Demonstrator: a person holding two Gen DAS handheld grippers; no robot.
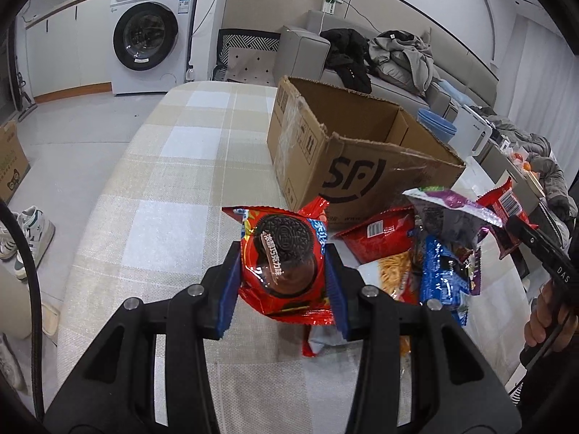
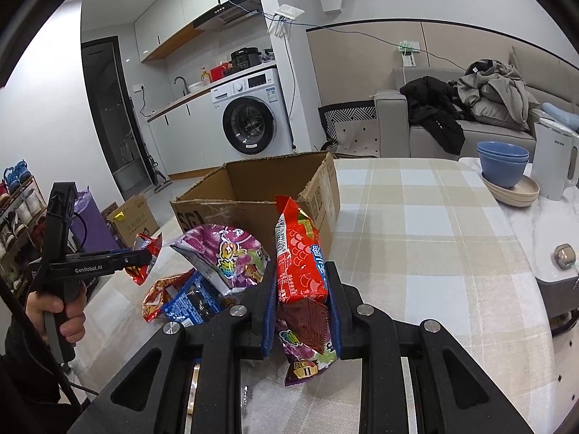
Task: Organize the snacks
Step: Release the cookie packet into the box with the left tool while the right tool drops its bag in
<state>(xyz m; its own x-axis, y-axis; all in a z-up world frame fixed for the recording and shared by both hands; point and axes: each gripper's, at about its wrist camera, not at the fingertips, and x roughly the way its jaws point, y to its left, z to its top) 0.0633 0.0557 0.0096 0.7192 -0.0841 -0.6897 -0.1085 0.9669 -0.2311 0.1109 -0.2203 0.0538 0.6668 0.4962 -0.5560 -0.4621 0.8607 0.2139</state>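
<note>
Snack packets in red, blue and purple point(image 1: 445, 253) lie heaped on the beige checked tablecloth point(image 1: 173, 166), just in front of the open brown cardboard box point(image 1: 362, 152) printed with black letters. Blue stacked bowls point(image 2: 502, 162) and a white kettle point(image 2: 553, 155) stand well off to the side. The left gripper point(image 1: 284, 282) has its blue pads closed on a red cookie packet point(image 1: 286, 264), held above the cloth and short of the box. The right gripper point(image 2: 302, 316) pinches a red snack packet point(image 2: 300, 253) upright together with a purple one point(image 2: 307, 361) that hangs below its jaws, near the box's front wall.
</note>
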